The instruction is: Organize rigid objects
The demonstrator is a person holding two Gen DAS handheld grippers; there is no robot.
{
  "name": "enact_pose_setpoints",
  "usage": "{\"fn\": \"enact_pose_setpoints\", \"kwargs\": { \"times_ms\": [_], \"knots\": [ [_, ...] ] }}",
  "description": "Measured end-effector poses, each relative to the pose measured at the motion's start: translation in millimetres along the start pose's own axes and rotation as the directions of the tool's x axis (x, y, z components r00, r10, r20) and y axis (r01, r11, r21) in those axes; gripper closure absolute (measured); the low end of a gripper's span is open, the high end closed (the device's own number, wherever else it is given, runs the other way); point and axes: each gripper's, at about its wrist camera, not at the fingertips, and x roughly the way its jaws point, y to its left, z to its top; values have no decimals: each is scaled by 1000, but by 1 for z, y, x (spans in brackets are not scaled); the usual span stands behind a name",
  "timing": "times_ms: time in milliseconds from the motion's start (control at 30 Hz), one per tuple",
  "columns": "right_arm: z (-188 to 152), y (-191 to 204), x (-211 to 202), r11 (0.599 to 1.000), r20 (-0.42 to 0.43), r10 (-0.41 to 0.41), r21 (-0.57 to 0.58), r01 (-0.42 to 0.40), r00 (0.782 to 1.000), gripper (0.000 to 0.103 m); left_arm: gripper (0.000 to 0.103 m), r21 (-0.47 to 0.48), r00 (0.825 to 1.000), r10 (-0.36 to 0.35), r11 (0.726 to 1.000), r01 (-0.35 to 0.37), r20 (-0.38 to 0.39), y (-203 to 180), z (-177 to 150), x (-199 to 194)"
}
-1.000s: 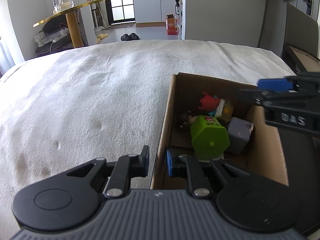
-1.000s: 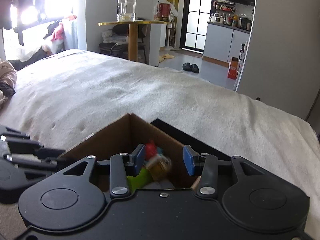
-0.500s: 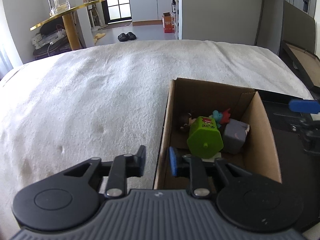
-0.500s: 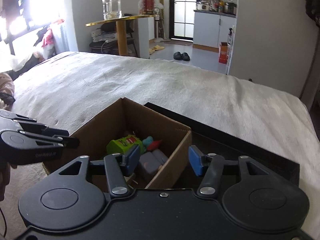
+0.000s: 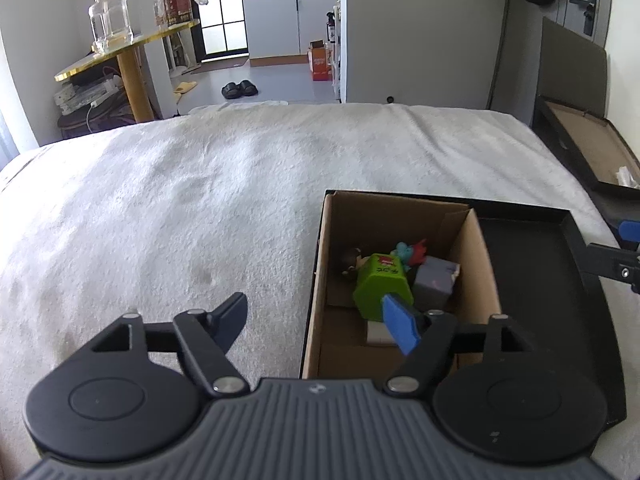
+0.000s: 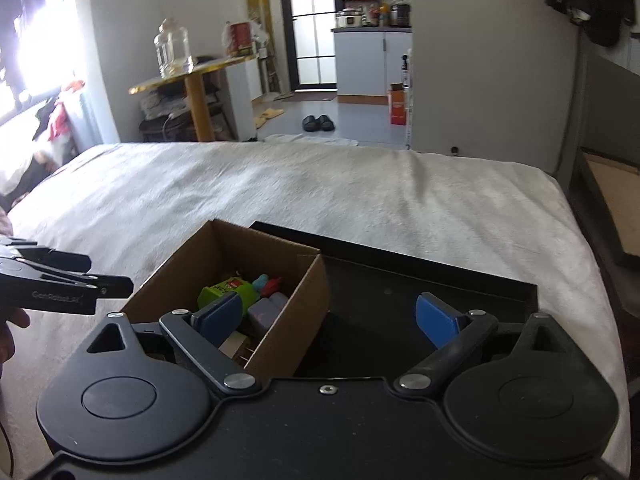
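Observation:
A brown cardboard box [image 5: 476, 248] stands in the left part of a black tray [image 5: 528, 280] on the white bed. It holds a green block-like toy [image 5: 380, 284], a grey cube [image 5: 434, 280], a small red and blue figure [image 5: 412, 250] and a dark-headed figure [image 5: 352, 258]. The box [image 6: 304, 300] with the green toy [image 6: 228, 290] also shows in the right wrist view. My left gripper [image 5: 316, 322] is open and empty above the box's near left wall. My right gripper [image 6: 328, 316] is open and empty above the box's right wall and the tray [image 6: 400, 296].
The white bed cover [image 5: 180, 208] spreads to the left and beyond the tray. A second flat black box with a brown inside [image 5: 588, 148] lies off the bed's right edge. A gold side table [image 5: 124, 52] with a glass jar stands behind the bed.
Both grippers have opened wide and drawn back from the box. The red figure that hung at the box's mouth a second ago now lies inside it.

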Motion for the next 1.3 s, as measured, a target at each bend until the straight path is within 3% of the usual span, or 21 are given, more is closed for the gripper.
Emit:
{"fn": "enact_pose_setpoints", "kwargs": {
  "times_ms": [167, 500, 867, 1300],
  "knots": [
    [-3, -14, -21, 998, 21, 7, 66, -8, 1000, 0, 20, 28, 999, -24, 999, 24, 24, -4, 3, -19],
    [-7, -29, -58, 993, 54, 18, 113, -24, 998, 0, 13, 48, 994, -99, 994, 96, 55, -8, 2, -56],
    [-9, -30, -97, 990, 98, 60, 119, -72, 993, 0, 12, 43, 985, -138, 990, 135, 103, 2, -6, -96],
    [-22, -22, -124, 981, 111, 97, 160, -114, 989, 0, 12, 43, 974, -199, 980, 195, 107, 7, -25, -120]
  ]
}}
